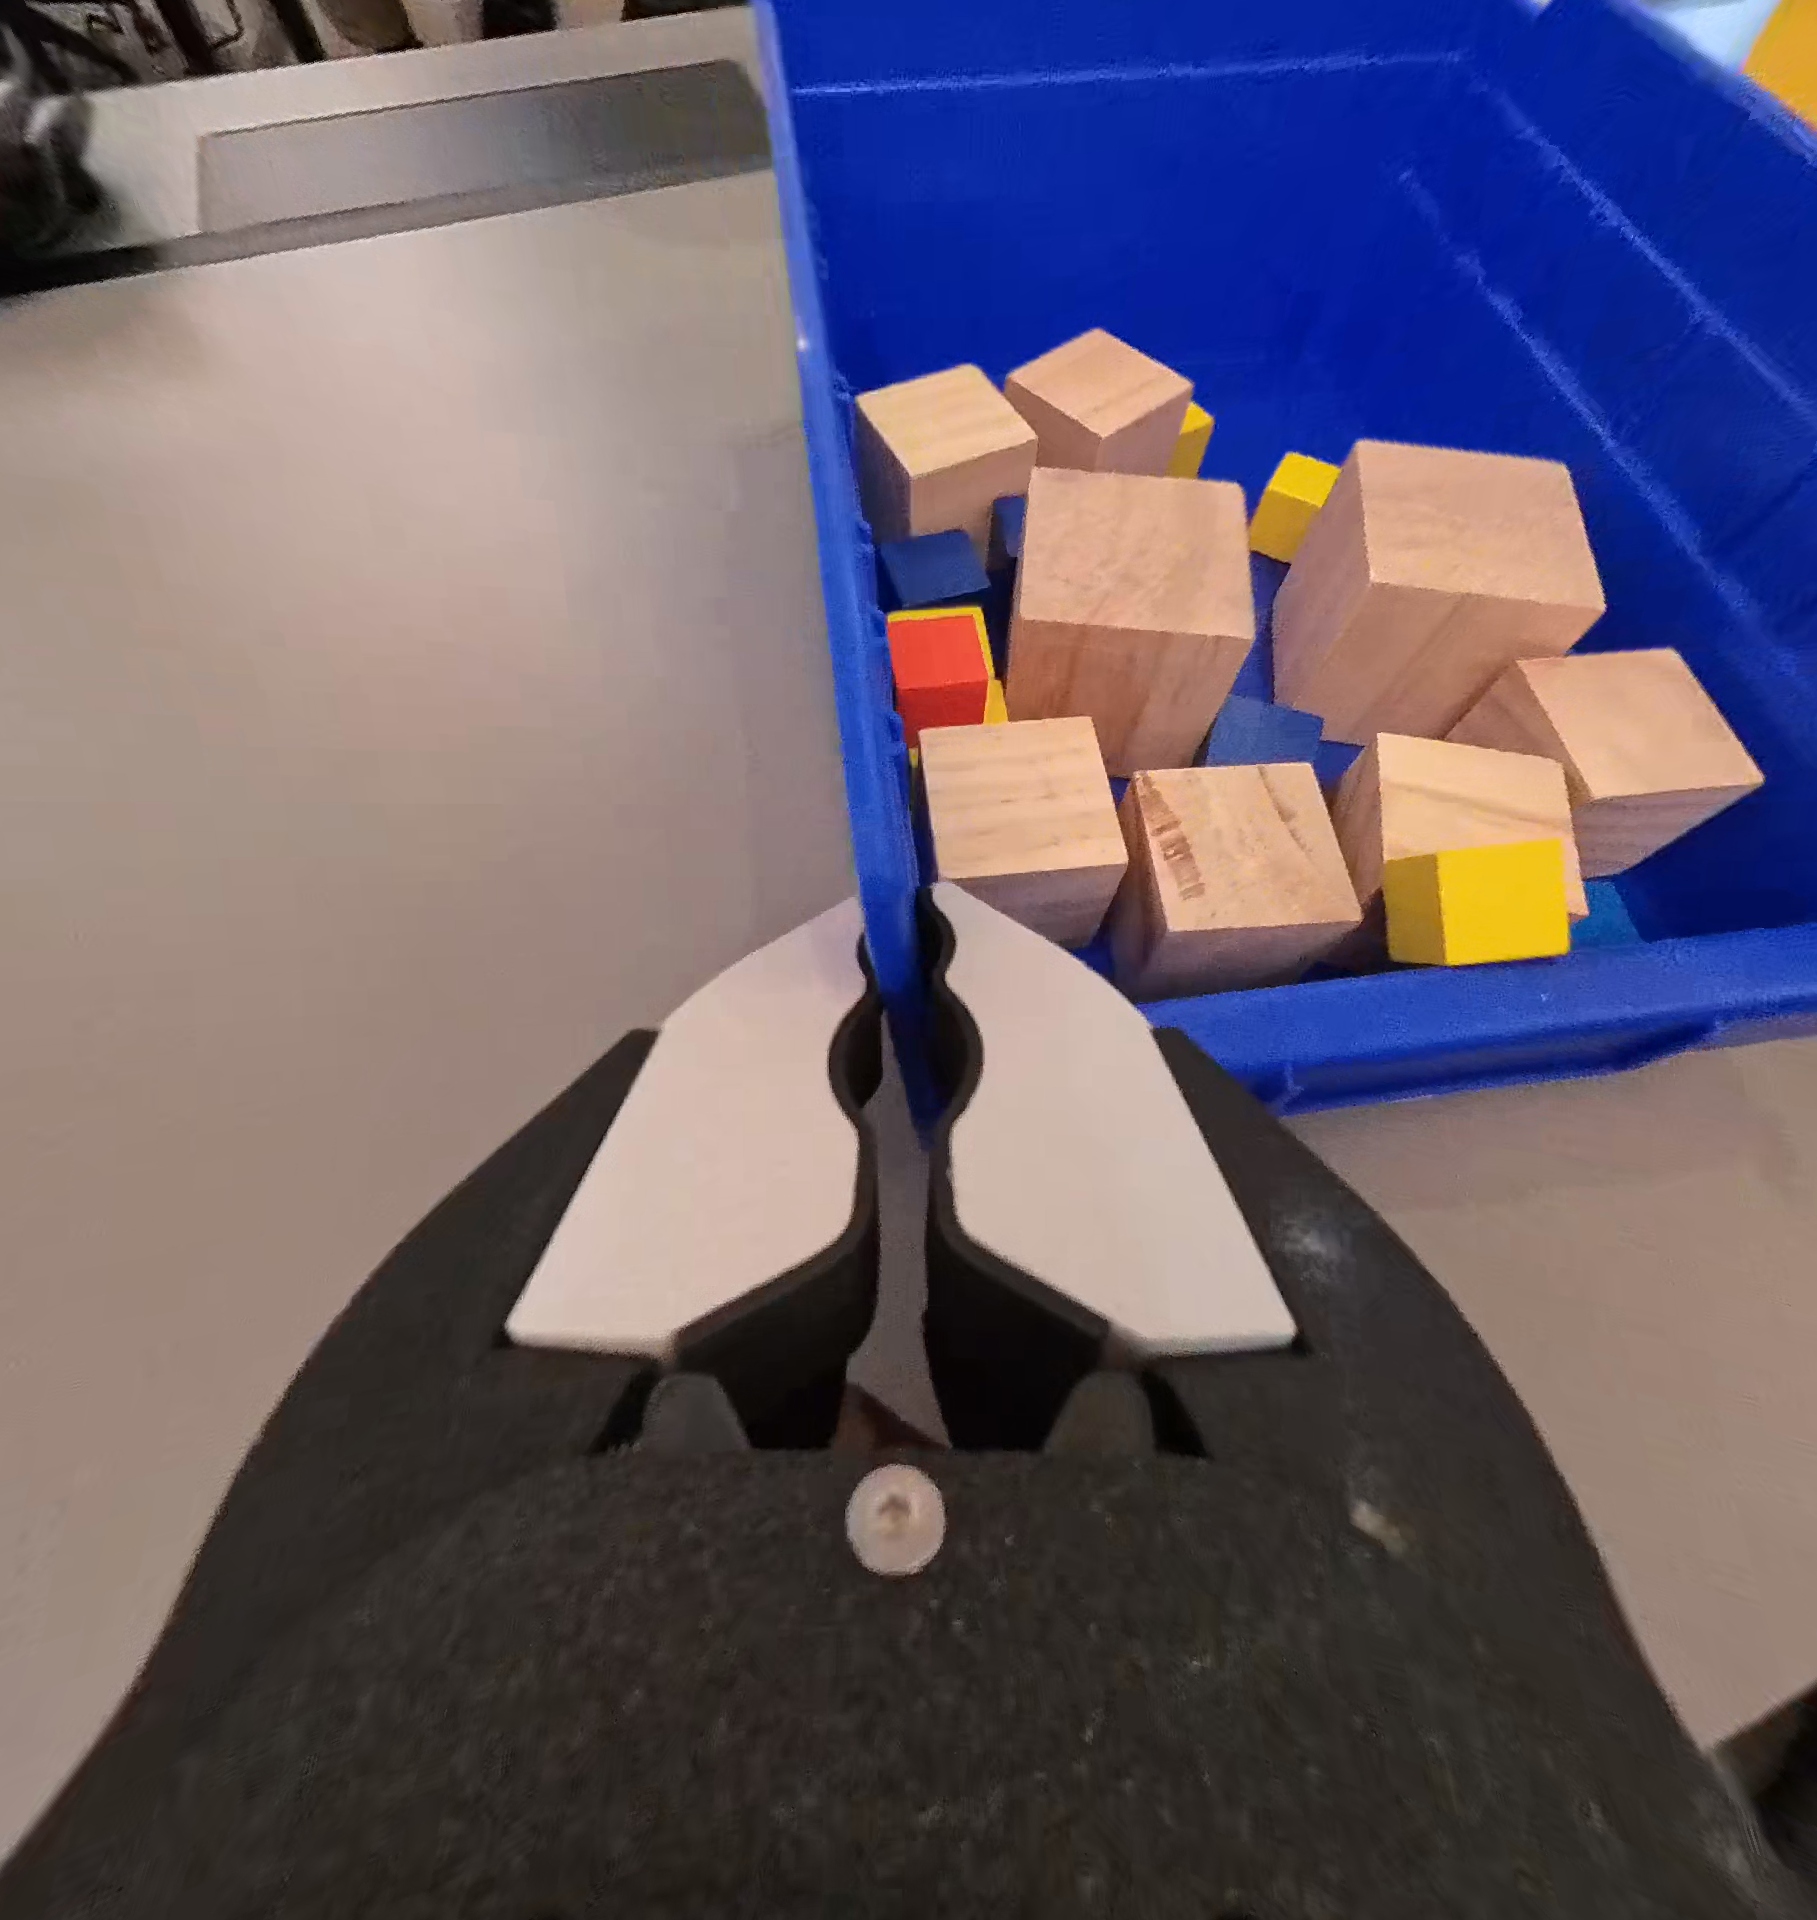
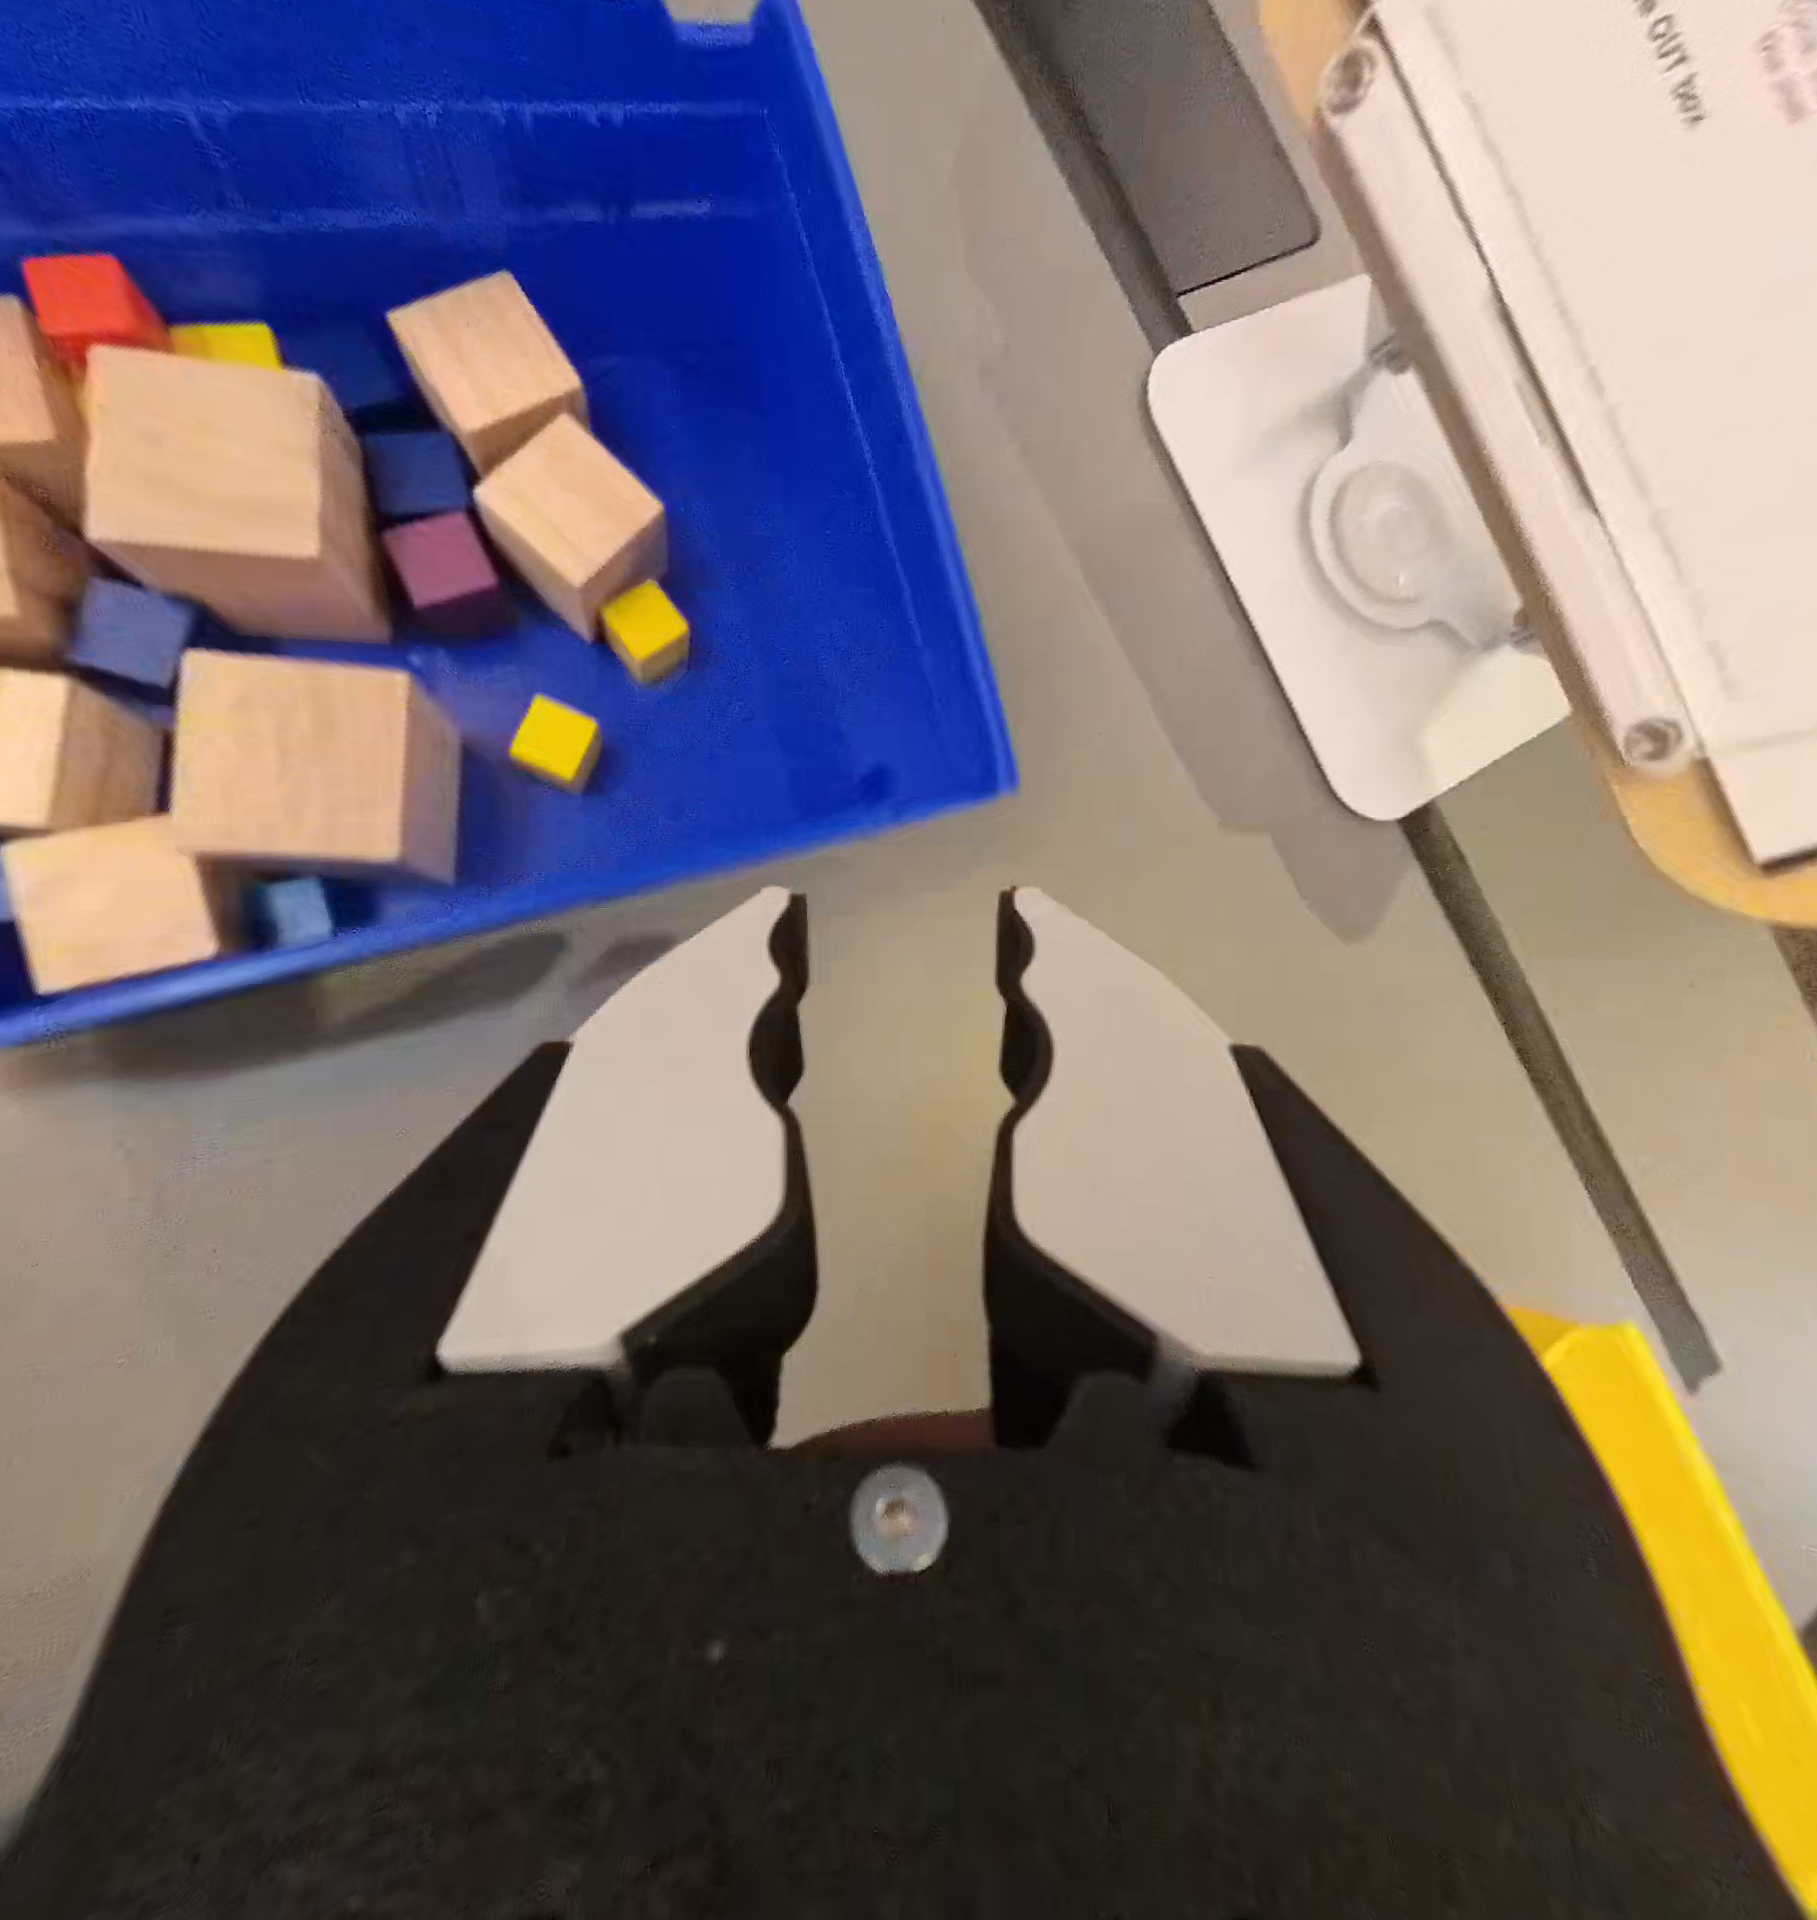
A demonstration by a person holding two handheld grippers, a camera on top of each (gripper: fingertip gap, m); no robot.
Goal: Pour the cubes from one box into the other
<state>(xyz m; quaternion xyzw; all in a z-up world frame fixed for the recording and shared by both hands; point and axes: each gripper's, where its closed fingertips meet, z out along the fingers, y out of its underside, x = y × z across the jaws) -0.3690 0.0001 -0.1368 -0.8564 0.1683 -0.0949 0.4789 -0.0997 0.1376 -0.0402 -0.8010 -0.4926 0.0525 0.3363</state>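
Observation:
A blue box (image 1: 1351, 239) holds several plain wooden cubes (image 1: 1132, 603) and small yellow, red and blue ones. My left gripper (image 1: 896, 935) is shut on the box's left wall near its front corner, one pad outside and one inside. In the right wrist view the same blue box (image 2: 810, 436) sits at the upper left with the cubes (image 2: 229, 488) in it. My right gripper (image 2: 902, 909) is open and holds nothing, over the bare table just off the box's near right corner. The edge of a yellow box (image 2: 1704, 1558) shows at the lower right.
The grey table (image 1: 364, 675) spreads left of the box, with a dark recessed strip (image 1: 468, 145) at its far edge. A white bracket (image 2: 1351, 540) and a white panel on a wooden disc (image 2: 1631, 364) stand to the right of my right gripper.

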